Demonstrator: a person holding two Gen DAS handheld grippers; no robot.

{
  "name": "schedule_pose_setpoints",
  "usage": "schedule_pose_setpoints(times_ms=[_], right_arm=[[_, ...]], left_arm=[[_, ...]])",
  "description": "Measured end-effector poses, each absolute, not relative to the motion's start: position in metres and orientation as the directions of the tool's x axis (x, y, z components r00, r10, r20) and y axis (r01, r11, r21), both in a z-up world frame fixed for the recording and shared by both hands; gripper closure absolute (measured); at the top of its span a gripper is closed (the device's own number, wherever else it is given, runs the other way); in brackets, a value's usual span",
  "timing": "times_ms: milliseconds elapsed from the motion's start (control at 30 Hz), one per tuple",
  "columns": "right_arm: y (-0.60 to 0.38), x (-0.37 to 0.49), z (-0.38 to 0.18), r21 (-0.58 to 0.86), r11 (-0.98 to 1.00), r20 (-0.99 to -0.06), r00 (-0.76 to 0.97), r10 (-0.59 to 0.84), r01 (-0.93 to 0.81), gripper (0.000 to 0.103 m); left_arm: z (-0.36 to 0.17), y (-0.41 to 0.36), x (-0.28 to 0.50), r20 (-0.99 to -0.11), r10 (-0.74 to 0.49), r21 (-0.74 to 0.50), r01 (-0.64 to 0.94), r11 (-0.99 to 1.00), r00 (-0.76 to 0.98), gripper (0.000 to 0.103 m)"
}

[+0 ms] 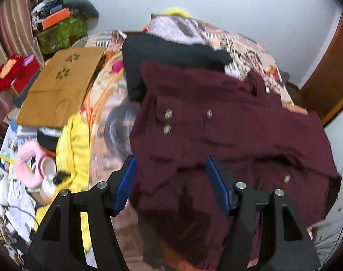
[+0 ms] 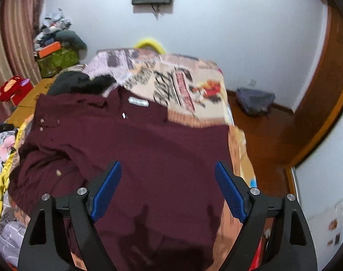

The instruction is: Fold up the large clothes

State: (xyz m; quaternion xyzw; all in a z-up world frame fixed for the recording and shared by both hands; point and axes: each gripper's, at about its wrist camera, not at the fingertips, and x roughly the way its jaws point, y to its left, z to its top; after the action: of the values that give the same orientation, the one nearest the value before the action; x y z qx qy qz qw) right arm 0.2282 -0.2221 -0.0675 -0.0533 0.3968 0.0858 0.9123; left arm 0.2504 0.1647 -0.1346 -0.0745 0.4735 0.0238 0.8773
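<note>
Hovering over the bed [image 2: 194, 85], both hand-held grippers stand released, with nothing between their blue pads. The maroon coat [image 1: 228, 131] lies spread across the patterned bedcover, its collar and neck label [image 2: 138, 102] toward twelve o'clock and its hem toward six, nearest the person. That layout probably suits folding: the broad body lies fairly flat, within reach of both tools. In the left wrist view the left gripper [image 1: 171, 180] hangs above the buttoned front panel, where the cloth bunches and overlaps, so that side likely needs smoothing or turning in first. The right gripper [image 2: 168, 187] frames the smoother stretch of coat near the bed's three o'clock edge. A black garment [image 1: 171, 52] lies at the coat's eleven o'clock, partly under it, and could catch when the coat is folded. Yellow fabric [image 1: 74, 149] sits at nine o'clock, clear of the coat.
</note>
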Motion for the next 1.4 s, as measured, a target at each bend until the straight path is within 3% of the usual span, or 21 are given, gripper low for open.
schedule_pose_setpoints(times_ms=[267, 600, 800, 1000, 1033, 1133, 1200, 1233, 1300, 1400], right_arm=[[-0.250, 0.189, -0.103, -0.003, 0.997, -0.812, 0.582, 0.042, -0.077, 0.021], [-0.251, 0.160, -0.141, 0.079, 0.995, -0.878, 0.468, 0.098, -0.059, 0.021], [-0.246, 0.167, -0.158, 0.217, 0.972, -0.881, 0.410, 0.235, -0.092, 0.021], [-0.257, 0.174, -0.173, 0.395, 0.917, -0.839, 0.388, 0.382, -0.051, 0.019], [-0.260, 0.174, -0.174, 0.412, 0.910, -0.830, 0.398, 0.392, -0.037, 0.019], [-0.264, 0.171, -0.170, 0.449, 0.894, -0.804, 0.439, 0.401, 0.004, 0.031], [-0.265, 0.168, -0.165, 0.453, 0.892, -0.790, 0.465, 0.399, 0.004, 0.057], [-0.266, 0.168, -0.163, 0.448, 0.894, -0.790, 0.472, 0.393, 0.006, 0.064], [-0.269, 0.168, -0.158, 0.445, 0.896, -0.785, 0.486, 0.384, 0.012, 0.083], [-0.271, 0.173, -0.151, 0.472, 0.881, -0.765, 0.496, 0.411, -0.001, 0.091]], left_arm=[[-0.178, 0.178, 0.209, -0.884, -0.135, -0.206, -0.113, 0.972, 0.448, 0.040], [-0.225, 0.156, 0.192, -0.874, -0.330, -0.398, -0.137, 0.907, 0.357, 0.040], [-0.245, 0.151, 0.196, -0.840, -0.433, -0.510, -0.205, 0.835, 0.326, 0.040], [-0.246, 0.150, 0.197, -0.830, -0.443, -0.528, -0.221, 0.820, 0.340, 0.040], [-0.244, 0.149, 0.198, -0.830, -0.437, -0.523, -0.213, 0.825, 0.348, 0.048], [-0.231, 0.138, 0.198, -0.840, -0.372, -0.468, -0.181, 0.865, 0.396, 0.060], [-0.218, 0.126, 0.198, -0.849, -0.307, -0.397, -0.137, 0.907, 0.429, 0.072], [-0.212, 0.122, 0.198, -0.848, -0.290, -0.377, -0.119, 0.919, 0.444, 0.081], [-0.199, 0.118, 0.197, -0.834, -0.273, -0.355, -0.089, 0.931, 0.479, 0.082], [-0.173, 0.119, 0.196, -0.797, -0.282, -0.368, -0.060, 0.928, 0.535, 0.085]])
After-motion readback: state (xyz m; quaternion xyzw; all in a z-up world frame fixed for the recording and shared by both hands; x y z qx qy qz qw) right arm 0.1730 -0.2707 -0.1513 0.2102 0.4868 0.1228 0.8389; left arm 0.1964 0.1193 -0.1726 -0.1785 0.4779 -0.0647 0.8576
